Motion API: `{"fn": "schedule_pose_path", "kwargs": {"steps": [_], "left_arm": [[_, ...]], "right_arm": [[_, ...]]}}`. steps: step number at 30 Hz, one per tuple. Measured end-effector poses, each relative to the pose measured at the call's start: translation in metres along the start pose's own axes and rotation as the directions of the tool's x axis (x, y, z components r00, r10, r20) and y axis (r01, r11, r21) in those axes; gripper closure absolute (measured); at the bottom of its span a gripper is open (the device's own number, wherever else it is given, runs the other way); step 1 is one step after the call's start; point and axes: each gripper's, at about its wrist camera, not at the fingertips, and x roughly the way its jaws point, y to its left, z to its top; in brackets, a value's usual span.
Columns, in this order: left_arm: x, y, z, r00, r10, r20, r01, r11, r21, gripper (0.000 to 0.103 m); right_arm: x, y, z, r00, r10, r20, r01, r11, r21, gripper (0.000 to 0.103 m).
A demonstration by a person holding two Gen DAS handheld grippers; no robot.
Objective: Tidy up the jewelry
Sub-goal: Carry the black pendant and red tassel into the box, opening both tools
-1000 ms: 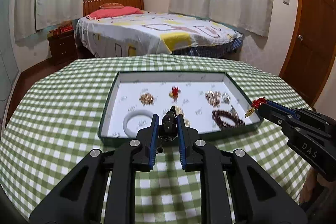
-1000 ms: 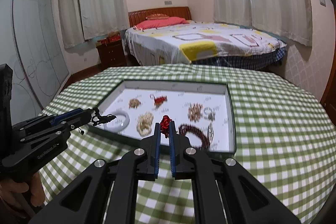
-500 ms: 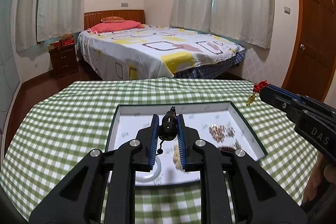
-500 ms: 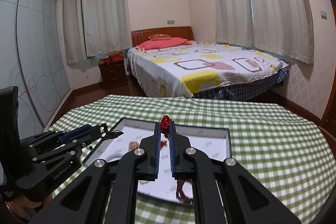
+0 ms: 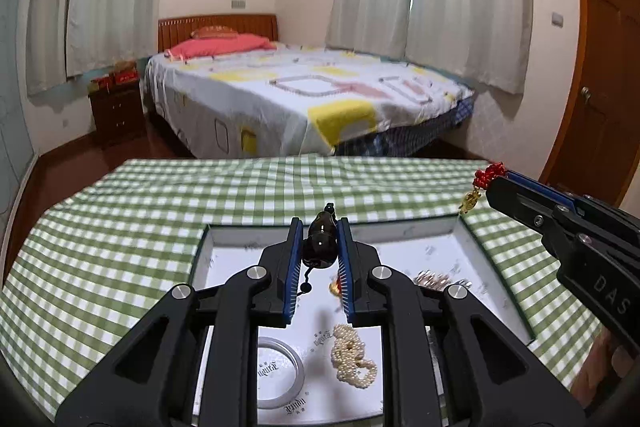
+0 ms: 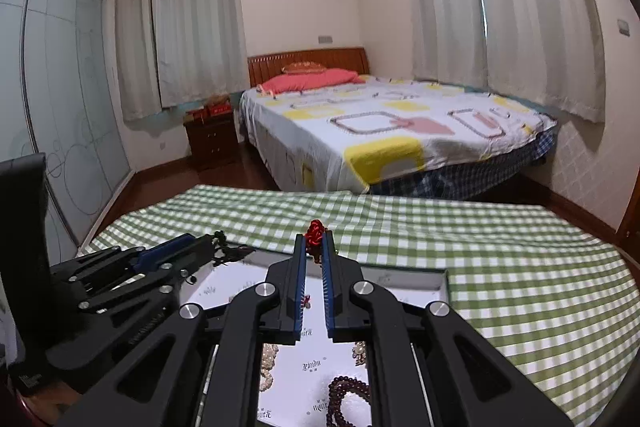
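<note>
Left wrist view: my left gripper (image 5: pixel 319 247) is clenched on a dark gourd-shaped pendant (image 5: pixel 319 245), which stands upright between the blue pads with a thin black cord hanging below it. Beneath the fingers lies the open tray (image 5: pixel 500 279) on the green checked tablecloth (image 5: pixel 120 227). On the tray's white floor I see a pale bangle (image 5: pixel 280 373), a heap of pearl beads (image 5: pixel 354 357) just to its right, and a cluster of copper-coloured pieces (image 5: pixel 432 277) partly hidden behind the right finger. At the right edge, my right gripper (image 5: pixel 494 183) is raised over the tray's far right corner, with a red knot charm (image 5: pixel 486 177) pinched at its tip and a small gold piece dangling under it; only this view shows that gold piece.

Right wrist view: the right gripper (image 6: pixel 315 245) is pinched tight on the red knot charm (image 6: pixel 315 233), which pokes up above the tips. The left gripper (image 6: pixel 208 245) enters from the left over the tray's near left side, black cord trailing from its tip. Only this view shows a loop of dark brown beads (image 6: pixel 346 399) at the tray's near edge, and pearls on both sides of the fingers. The bangle is hidden here.

Background: a bed (image 6: pixel 392 131) and curtains.
</note>
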Motion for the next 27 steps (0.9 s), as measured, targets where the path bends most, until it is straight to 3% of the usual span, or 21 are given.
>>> {"fn": "schedule_pose_path", "kwargs": {"steps": [8, 14, 27], "left_arm": [[0.049, 0.009, -0.023, 0.993, 0.032, -0.117, -0.035, 0.999, -0.02, 0.086], [0.066, 0.012, -0.03, 0.985, 0.053, -0.163, -0.056, 0.998, -0.019, 0.086], [0.084, 0.012, -0.039, 0.972, 0.063, -0.227, -0.069, 0.998, -0.015, 0.086]], "right_arm": [[0.047, -0.007, -0.029, 0.994, 0.0, -0.107, 0.002, 1.0, 0.022, 0.095], [0.075, -0.01, -0.043, 0.983, -0.006, -0.185, 0.011, 1.0, 0.028, 0.095], [0.092, -0.016, -0.059, 0.965, -0.027, -0.261, 0.04, 0.998, 0.042, 0.095]]}}
